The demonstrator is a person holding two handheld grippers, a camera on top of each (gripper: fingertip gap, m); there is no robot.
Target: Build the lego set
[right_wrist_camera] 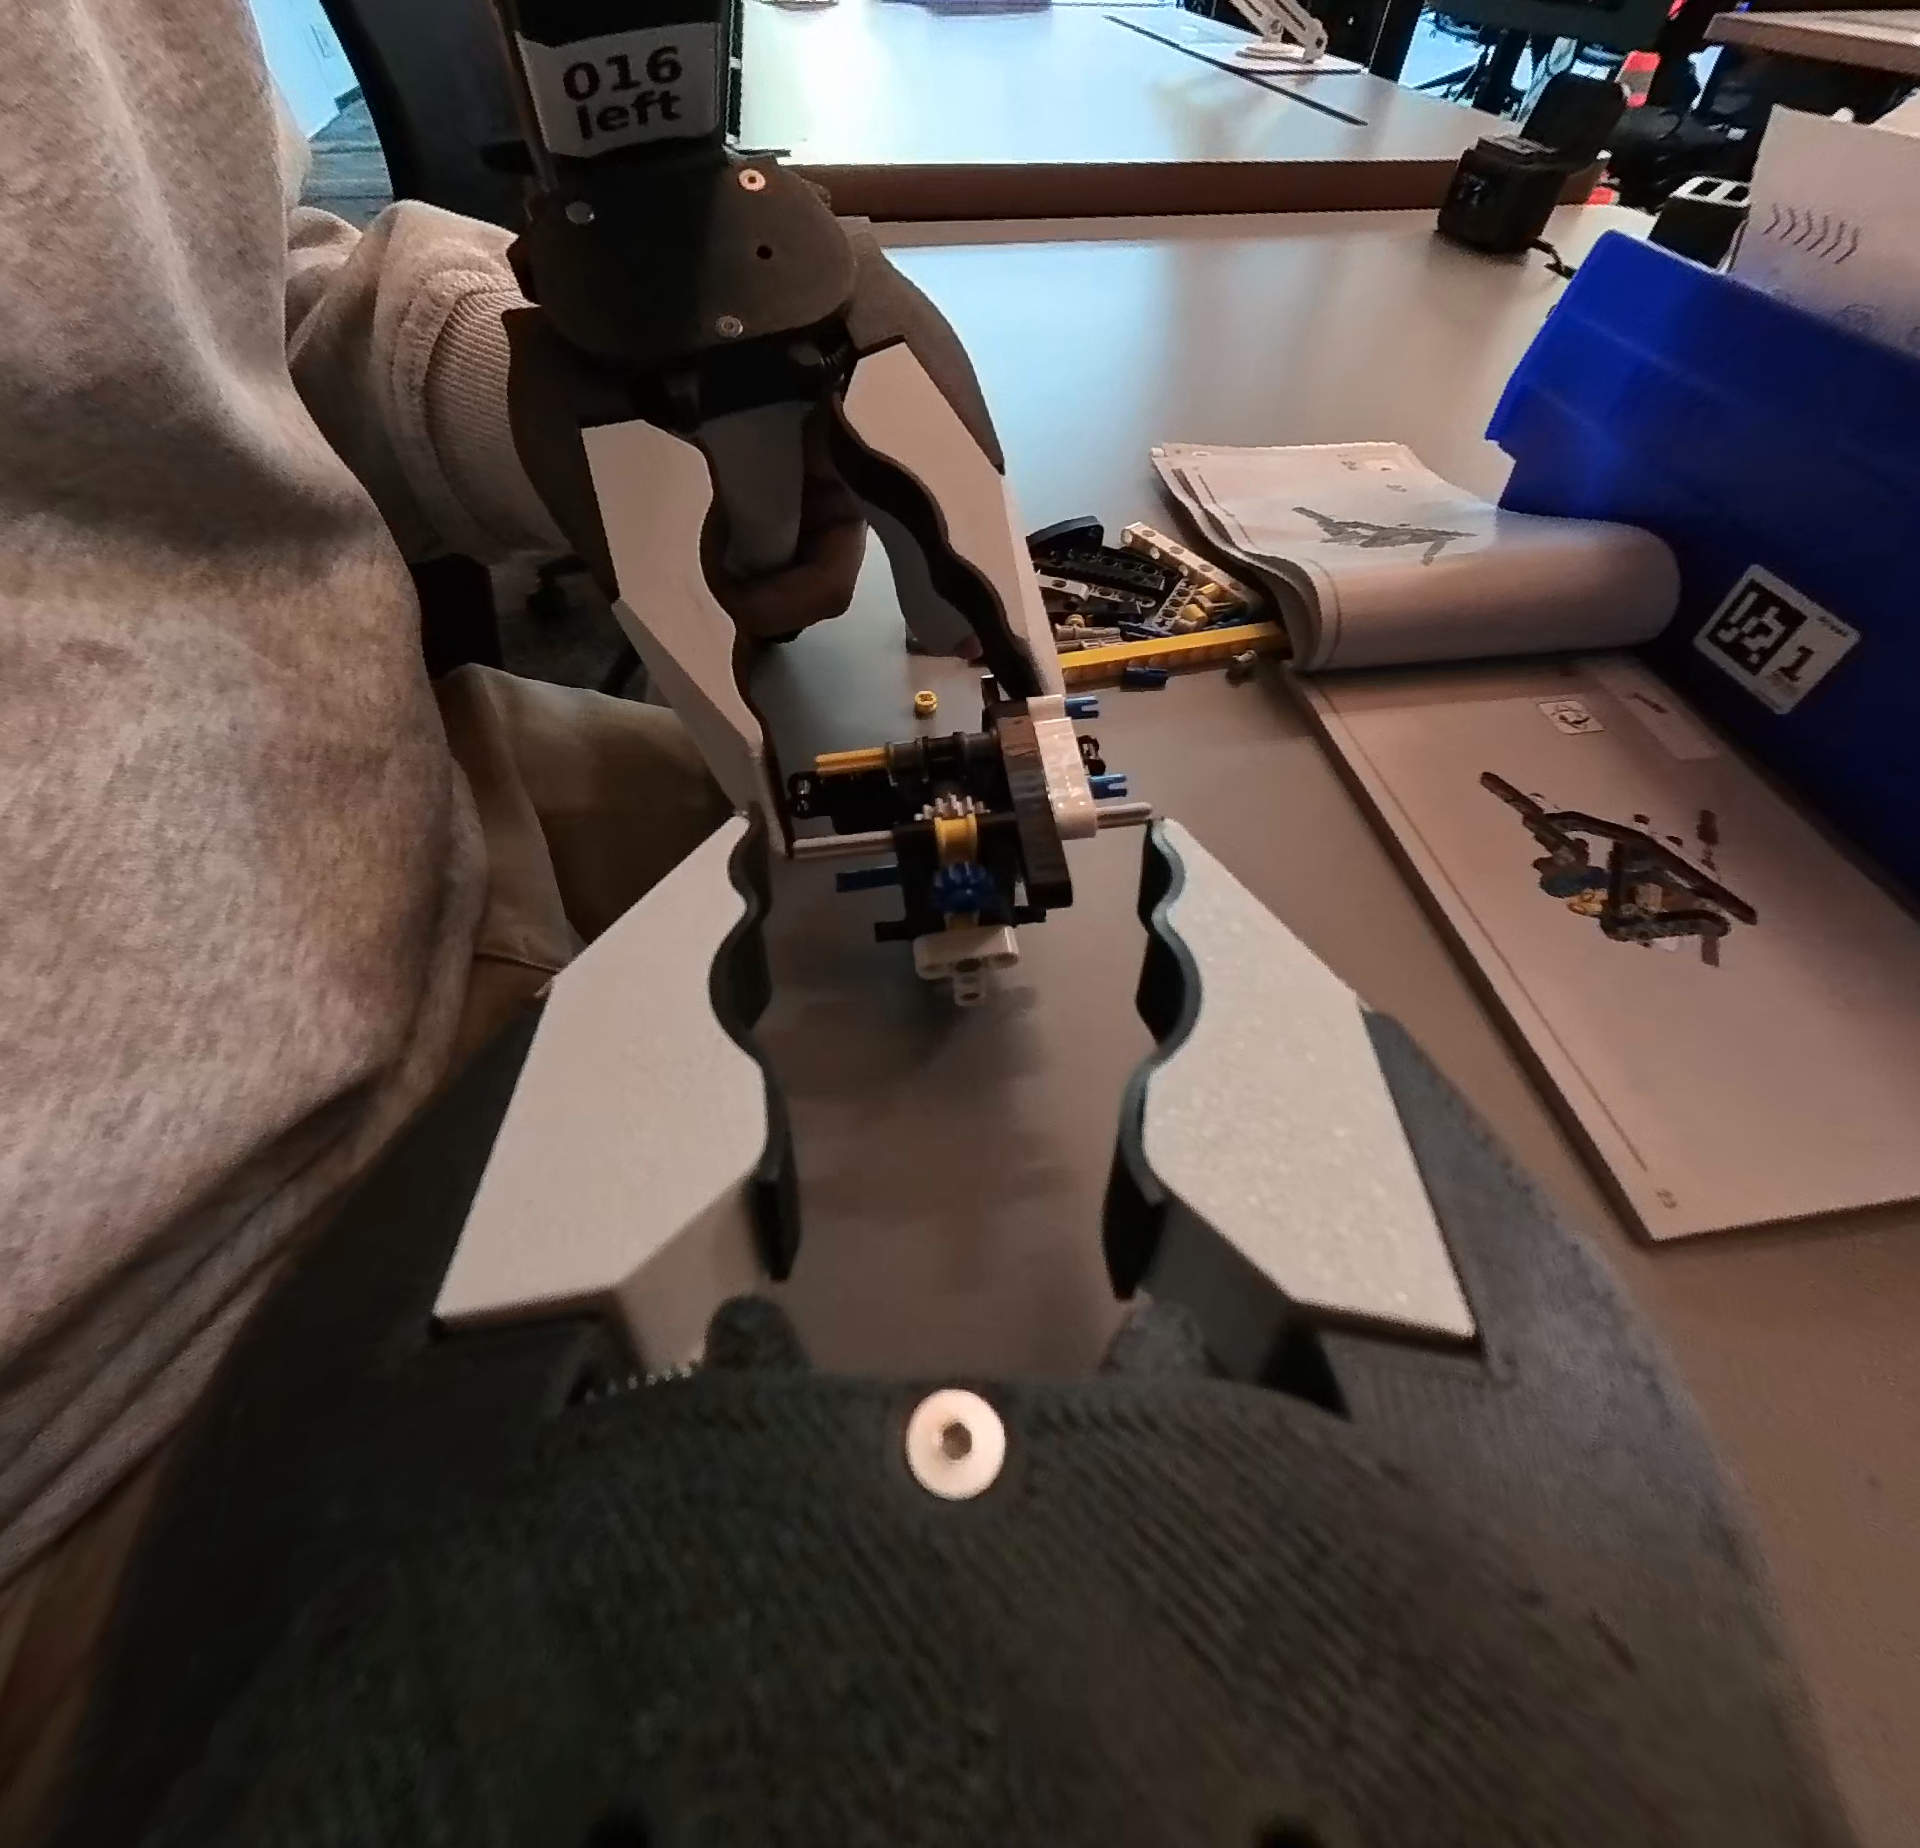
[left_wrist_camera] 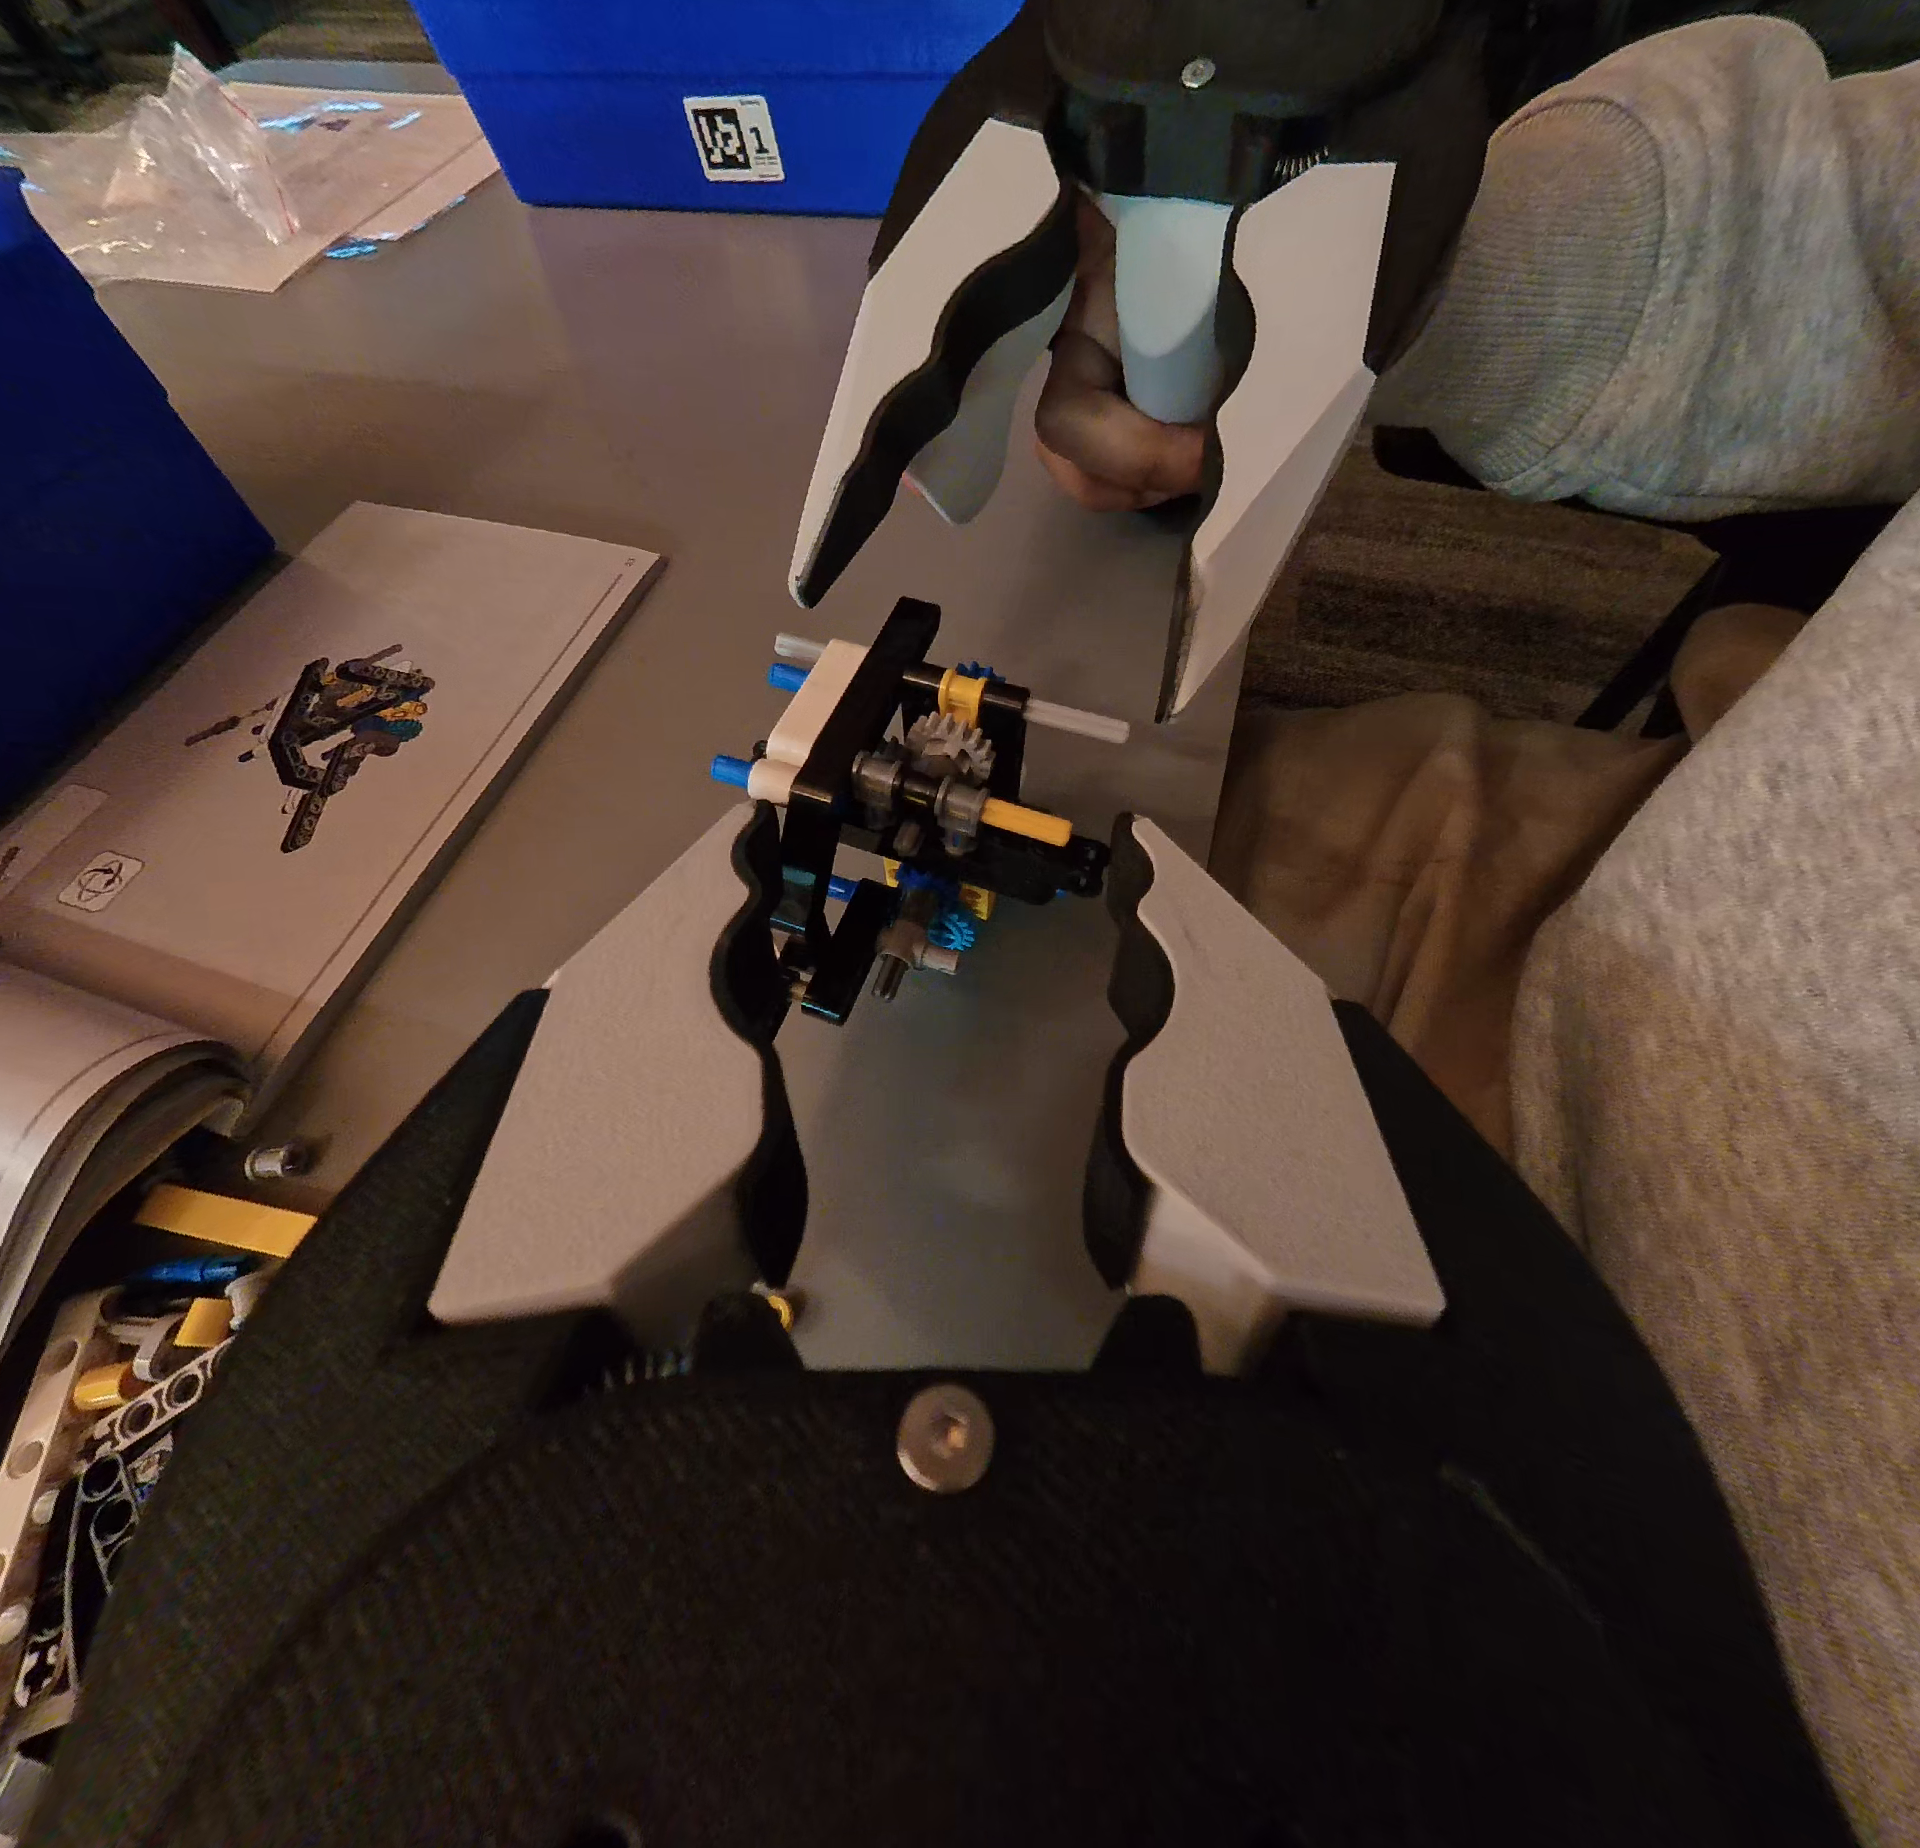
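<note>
A small lego assembly [left_wrist_camera: 904,790] of black beams, a white block, grey and blue gears, and yellow and grey axles sits at the middle of the grey table [left_wrist_camera: 623,364]. My left gripper [left_wrist_camera: 940,842] is closed around it. One finger presses the black beam side and the other the black pin end. In the right wrist view the left gripper [right_wrist_camera: 904,759] reaches down onto the assembly [right_wrist_camera: 966,822]. My right gripper [right_wrist_camera: 951,832] is open and empty, its tips on either side of the assembly's grey axle. It also shows in the left wrist view [left_wrist_camera: 992,655]. I cannot tell whether the assembly rests on the table.
An open instruction booklet [left_wrist_camera: 312,738] [right_wrist_camera: 1610,915] lies beside the assembly. A pile of loose parts [left_wrist_camera: 135,1383] [right_wrist_camera: 1143,593] lies by its spine. Blue bins [left_wrist_camera: 727,63] [right_wrist_camera: 1714,468] stand behind. A small yellow piece [right_wrist_camera: 921,700] lies loose. A plastic bag [left_wrist_camera: 197,167] lies far left. The person's grey sleeve [left_wrist_camera: 1662,292] is close. Both grippers' tips are close together, under 4 cm apart.
</note>
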